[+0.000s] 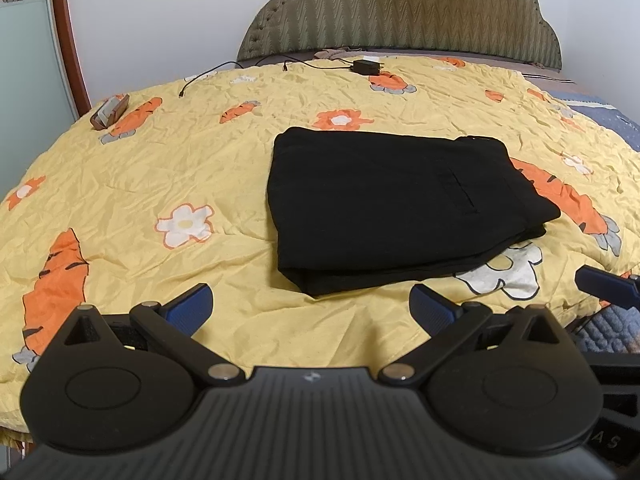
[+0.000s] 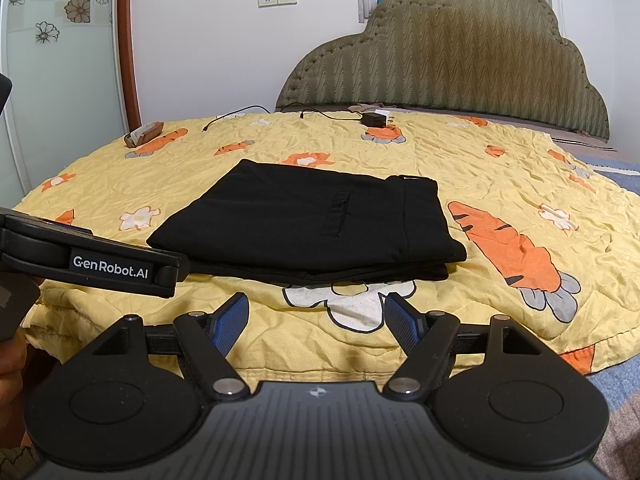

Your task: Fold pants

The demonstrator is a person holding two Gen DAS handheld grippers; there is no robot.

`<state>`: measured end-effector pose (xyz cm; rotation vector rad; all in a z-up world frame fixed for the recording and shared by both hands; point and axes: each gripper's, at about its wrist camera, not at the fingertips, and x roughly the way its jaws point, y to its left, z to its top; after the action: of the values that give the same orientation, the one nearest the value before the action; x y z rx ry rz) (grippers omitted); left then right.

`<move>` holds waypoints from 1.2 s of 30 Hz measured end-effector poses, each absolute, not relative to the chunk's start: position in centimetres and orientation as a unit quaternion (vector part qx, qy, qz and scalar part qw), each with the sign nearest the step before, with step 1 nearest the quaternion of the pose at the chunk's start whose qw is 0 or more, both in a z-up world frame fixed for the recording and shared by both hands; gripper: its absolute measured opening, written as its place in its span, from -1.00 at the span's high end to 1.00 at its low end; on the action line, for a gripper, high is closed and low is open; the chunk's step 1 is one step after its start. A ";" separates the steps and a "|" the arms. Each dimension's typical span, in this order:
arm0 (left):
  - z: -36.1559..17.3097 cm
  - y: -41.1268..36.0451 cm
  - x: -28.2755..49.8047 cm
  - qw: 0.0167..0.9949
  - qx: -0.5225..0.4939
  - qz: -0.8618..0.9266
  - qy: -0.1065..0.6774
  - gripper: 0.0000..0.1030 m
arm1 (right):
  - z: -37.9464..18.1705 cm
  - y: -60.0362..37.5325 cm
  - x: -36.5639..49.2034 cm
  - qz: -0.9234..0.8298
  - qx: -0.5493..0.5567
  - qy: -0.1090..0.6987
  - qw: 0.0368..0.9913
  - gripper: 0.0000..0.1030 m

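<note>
Black pants [image 1: 400,204] lie folded into a compact stacked rectangle on the yellow quilt [image 1: 160,168]; the right wrist view shows the same pants [image 2: 316,224] with a back pocket seam on top. My left gripper [image 1: 311,304] hovers just short of the pants' near edge, jaws wide apart and empty. My right gripper [image 2: 316,312] is also open and empty, a little back from the pants' near edge, over a white flower print. A blue fingertip of the right gripper pokes in at the right edge of the left wrist view.
A black charger [image 1: 366,67] with its cable lies near the padded headboard [image 1: 400,12]. A small brown case [image 1: 110,112] sits at the quilt's far left. The left gripper's body [image 2: 92,264] crosses the left side of the right wrist view. A blue blanket [image 2: 616,364] borders the quilt at right.
</note>
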<state>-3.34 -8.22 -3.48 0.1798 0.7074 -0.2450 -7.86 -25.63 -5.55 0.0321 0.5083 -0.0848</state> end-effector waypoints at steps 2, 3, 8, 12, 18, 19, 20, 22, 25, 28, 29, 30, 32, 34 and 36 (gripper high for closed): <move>-3.5 -8.2 -3.4 0.928 0.091 -0.119 0.341 -1.00 | -5.5 -25.6 -7.8 -0.042 0.015 0.252 0.967 -0.44; -3.5 -8.2 -3.4 0.928 0.092 -0.119 0.340 -1.00 | -5.5 -25.6 -7.8 -0.042 0.015 0.252 0.967 -0.44; -3.5 -8.1 -3.5 0.931 0.095 -0.115 0.333 -1.00 | -5.6 -25.6 -7.8 -0.043 0.015 0.252 0.967 -0.44; -3.5 -7.9 -3.3 0.930 0.093 -0.116 0.336 -1.00 | -5.7 -25.7 -7.7 -0.044 0.016 0.252 0.967 -0.44; -3.6 -7.0 -2.6 0.927 0.065 -0.111 0.353 -1.00 | -5.7 -25.7 -7.6 -0.044 0.013 0.252 0.967 -0.44; -3.6 -6.9 -2.6 0.927 0.061 -0.111 0.353 -1.00 | -5.6 -25.6 -7.6 -0.044 0.013 0.252 0.967 -0.44; -3.5 -6.7 -2.5 0.927 0.057 -0.110 0.353 -1.00 | -5.6 -25.6 -7.6 -0.044 0.012 0.252 0.967 -0.44; -3.4 -6.5 -2.5 0.930 0.052 -0.102 0.349 -1.00 | -5.6 -25.6 -7.5 -0.043 0.013 0.252 0.967 -0.45; -3.1 -6.3 -2.5 0.934 0.055 -0.085 0.344 -1.00 | -5.6 -25.4 -7.5 -0.043 0.011 0.252 0.967 -0.45; -2.8 -6.2 -2.5 0.934 0.056 -0.079 0.345 -1.00 | -5.7 -25.2 -7.4 -0.041 0.009 0.253 0.967 -0.45; -2.8 -6.2 -2.5 0.934 0.055 -0.079 0.345 -1.00 | -5.7 -25.2 -7.3 -0.040 0.008 0.253 0.967 -0.45; -2.7 -6.1 -2.6 0.934 0.053 -0.082 0.344 -1.00 | -5.7 -25.2 -7.4 -0.040 0.007 0.253 0.967 -0.45; -2.6 -6.2 -2.6 0.932 0.050 -0.087 0.348 -1.00 | -5.7 -25.1 -7.4 -0.038 0.006 0.253 0.967 -0.45; -2.6 -6.5 -2.6 0.930 0.057 -0.088 0.353 -1.00 | -5.6 -25.1 -7.5 -0.037 0.005 0.252 0.967 -0.45; -2.6 -6.8 -2.8 0.930 0.069 -0.085 0.351 -1.00 | -5.5 -25.0 -7.5 -0.036 0.004 0.250 0.968 -0.45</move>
<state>-2.77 -6.83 -2.60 0.1409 0.7193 -0.1743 -7.47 -24.99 -5.55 0.0074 0.5058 -0.0726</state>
